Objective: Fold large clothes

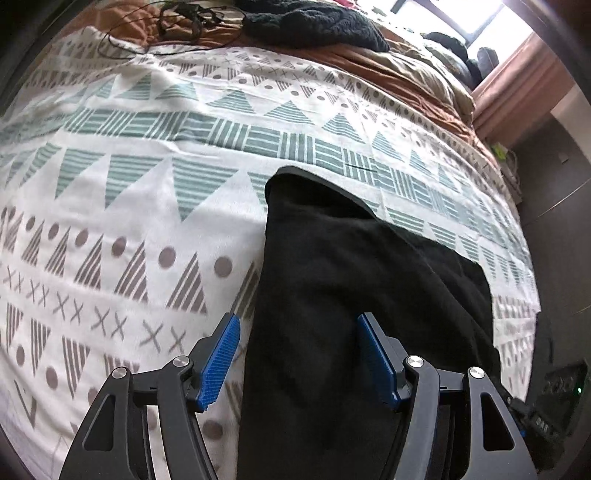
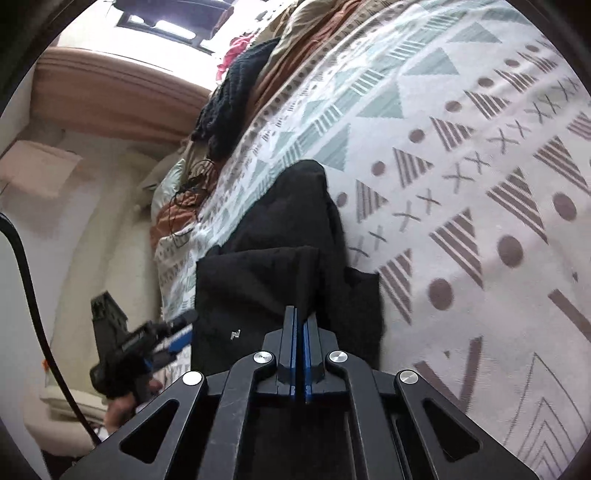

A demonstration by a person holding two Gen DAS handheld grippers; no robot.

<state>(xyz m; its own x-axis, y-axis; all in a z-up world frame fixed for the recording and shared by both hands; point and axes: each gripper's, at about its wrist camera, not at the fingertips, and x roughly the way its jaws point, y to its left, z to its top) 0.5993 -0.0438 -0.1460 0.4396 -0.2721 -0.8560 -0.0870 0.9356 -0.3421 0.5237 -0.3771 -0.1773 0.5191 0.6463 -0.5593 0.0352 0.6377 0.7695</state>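
A black garment (image 1: 351, 266) lies in a long strip on the patterned bedspread (image 1: 129, 206), partly folded over itself. My left gripper (image 1: 298, 319) hovers over its near part, jaws open, blue pads (image 1: 221, 354) on either side of the cloth without touching it. In the right wrist view the black garment (image 2: 288, 221) runs away from me with a raised flap. My right gripper (image 2: 299, 310) is shut, its pads pinching the near edge of that flap. The left gripper (image 2: 173, 334), held by a hand, shows at the bed's left edge.
A black knitted item (image 1: 314, 22) and tangled cables (image 1: 184, 18) lie at the far end on a brown sheet (image 1: 369, 62). The bed edge drops to a dark floor (image 1: 554, 221) on the right. A black cable (image 2: 29, 277) hangs at the left.
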